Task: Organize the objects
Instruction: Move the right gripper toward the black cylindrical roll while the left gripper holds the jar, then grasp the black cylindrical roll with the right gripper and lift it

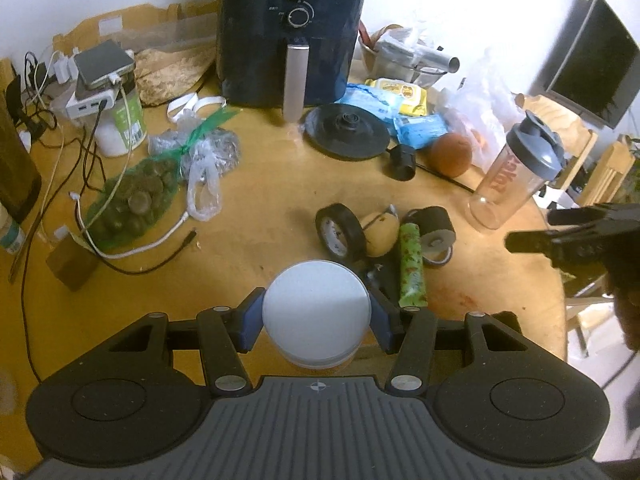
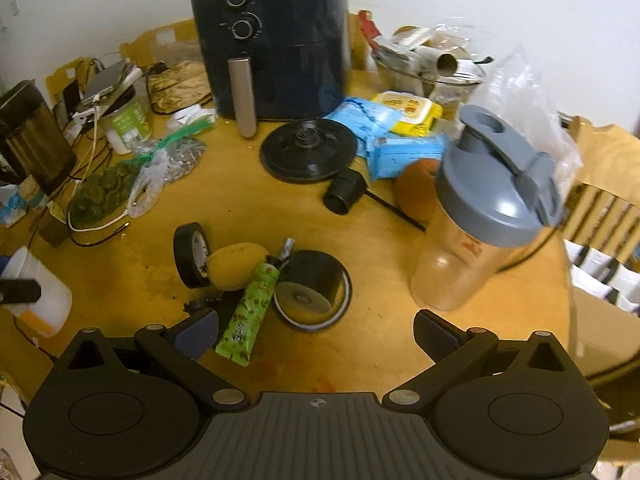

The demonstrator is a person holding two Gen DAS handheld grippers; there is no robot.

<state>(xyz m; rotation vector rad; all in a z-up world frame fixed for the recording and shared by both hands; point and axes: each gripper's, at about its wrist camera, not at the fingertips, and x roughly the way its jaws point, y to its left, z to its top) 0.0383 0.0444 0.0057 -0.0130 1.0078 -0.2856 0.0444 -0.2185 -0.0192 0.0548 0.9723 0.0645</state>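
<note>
My left gripper (image 1: pixel 316 322) is shut on a white-lidded jar (image 1: pixel 316 306), its blue pads pressing both sides; the jar also shows at the left edge of the right wrist view (image 2: pixel 36 296). My right gripper (image 2: pixel 316 334) is open and empty above the table's front. Ahead of it lie a green tube (image 2: pixel 250 312), a potato (image 2: pixel 232 266), an upright black tape roll (image 2: pixel 191 254) and a black cylinder on a ring (image 2: pixel 312 292). A clear shaker bottle with a grey lid (image 2: pixel 476 216) stands to the right. The same cluster shows in the left wrist view (image 1: pixel 384 236).
A dark air fryer (image 1: pixel 292 32) stands at the back. A black kettle base (image 1: pixel 346 132), blue and yellow packets (image 1: pixel 384 100), an orange fruit (image 1: pixel 450 154), a green net bag (image 1: pixel 132 200), cables and chargers (image 1: pixel 96 92) crowd the round wooden table (image 1: pixel 260 208). Chairs stand at right (image 2: pixel 600 208).
</note>
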